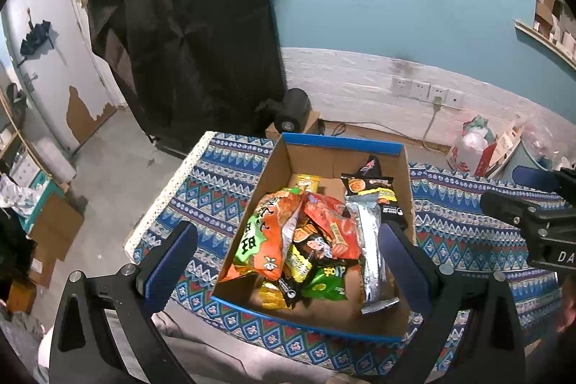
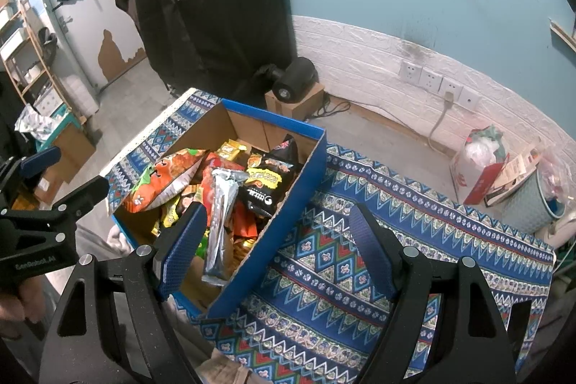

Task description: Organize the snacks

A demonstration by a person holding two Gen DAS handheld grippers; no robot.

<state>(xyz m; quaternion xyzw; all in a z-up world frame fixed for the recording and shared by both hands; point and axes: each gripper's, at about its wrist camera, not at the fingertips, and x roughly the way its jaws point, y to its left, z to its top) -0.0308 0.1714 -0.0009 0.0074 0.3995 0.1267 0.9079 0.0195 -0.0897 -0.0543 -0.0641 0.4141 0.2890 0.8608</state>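
Blue padding lines both fingers of the left tongs (image 1: 288, 254), which hang spread wide above the near end of the cardboard box (image 1: 273, 168), gripping nothing; one finger sits over the patterned tablecloth (image 1: 216, 189) to the left of the box, the other over the box's right side. The blue-edged box stands on the cloth-covered table, and it holds the whole jumble of snacks. At its left lies a puffy orange-and-green snack bag (image 1: 266, 236), tilted against the pile. Just right of it are red-orange packets (image 1: 331, 225), with small yellow wrappers (image 1: 306, 182) behind and a green packet (image 1: 325, 283) at the near end. Further right a long silver foil pack (image 1: 370, 240) lies lengthwise, and a black noodle packet (image 1: 374, 193) leans at the box's far right side.

To the right of the box, the right tongs (image 2: 277, 240) are likewise open wide and empty: the left finger hangs over the box's near corner, the right finger over bare tablecloth. Beyond the table's right end, on the floor, stand a red-and-white bag (image 2: 475, 168) and a pale bin (image 2: 529, 204).
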